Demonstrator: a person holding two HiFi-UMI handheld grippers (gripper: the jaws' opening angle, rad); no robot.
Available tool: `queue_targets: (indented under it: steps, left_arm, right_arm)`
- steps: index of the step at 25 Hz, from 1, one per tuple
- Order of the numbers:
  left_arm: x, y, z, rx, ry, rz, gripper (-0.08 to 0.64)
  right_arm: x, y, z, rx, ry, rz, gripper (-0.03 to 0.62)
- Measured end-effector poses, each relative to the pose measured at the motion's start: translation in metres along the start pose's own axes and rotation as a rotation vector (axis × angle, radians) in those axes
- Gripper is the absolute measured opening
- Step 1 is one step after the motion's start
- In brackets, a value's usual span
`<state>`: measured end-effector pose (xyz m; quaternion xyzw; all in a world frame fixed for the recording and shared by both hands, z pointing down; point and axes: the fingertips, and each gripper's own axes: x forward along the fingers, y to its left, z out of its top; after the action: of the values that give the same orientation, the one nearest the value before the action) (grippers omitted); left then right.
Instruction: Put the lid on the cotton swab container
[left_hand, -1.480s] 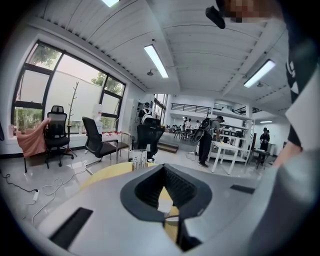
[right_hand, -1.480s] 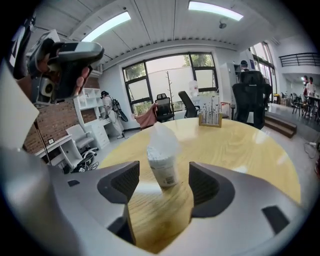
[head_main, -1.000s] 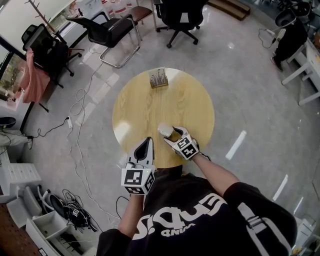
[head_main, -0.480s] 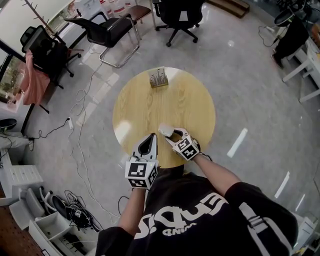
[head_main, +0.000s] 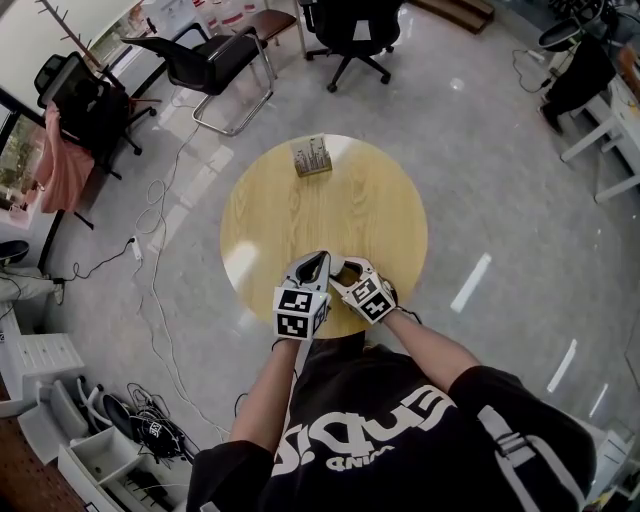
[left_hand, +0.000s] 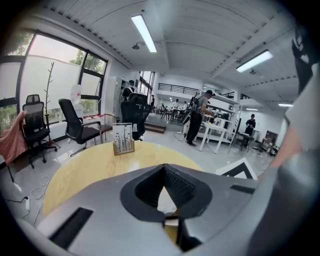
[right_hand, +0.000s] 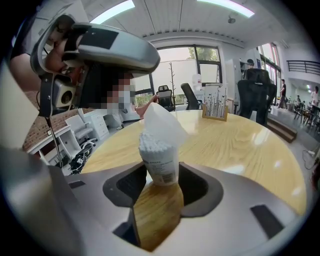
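1. Cotton swab container (right_hand: 159, 162): upright near the front edge of the round table (head_main: 300, 205), clamped at its base between the right gripper's (head_main: 345, 268) jaws.
2. Lid (right_hand: 162, 122): tilted over the container's open top.
3. Left gripper (head_main: 318, 262): just above the lid, jaw tips closed together.

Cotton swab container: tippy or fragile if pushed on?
Probably light and tippy: the cotton swab container is tall and narrow, steadied only by the right gripper. Its thin translucent lid likely flexes.
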<state>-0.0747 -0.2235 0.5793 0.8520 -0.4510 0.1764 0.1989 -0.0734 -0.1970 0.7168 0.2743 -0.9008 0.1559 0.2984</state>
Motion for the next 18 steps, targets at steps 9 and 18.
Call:
queue_targets:
  steps: [9,18]
  left_arm:
    - [0.022,0.007,-0.030,0.012,0.106,-0.010,0.011]
    - [0.021,0.009,-0.056,-0.002,0.148,0.001,0.011]
  right_arm:
    - [0.000,-0.003,-0.001,-0.011,0.015,0.010,0.196]
    - [-0.001,-0.003,-0.003,-0.023,0.016,0.005,0.196]
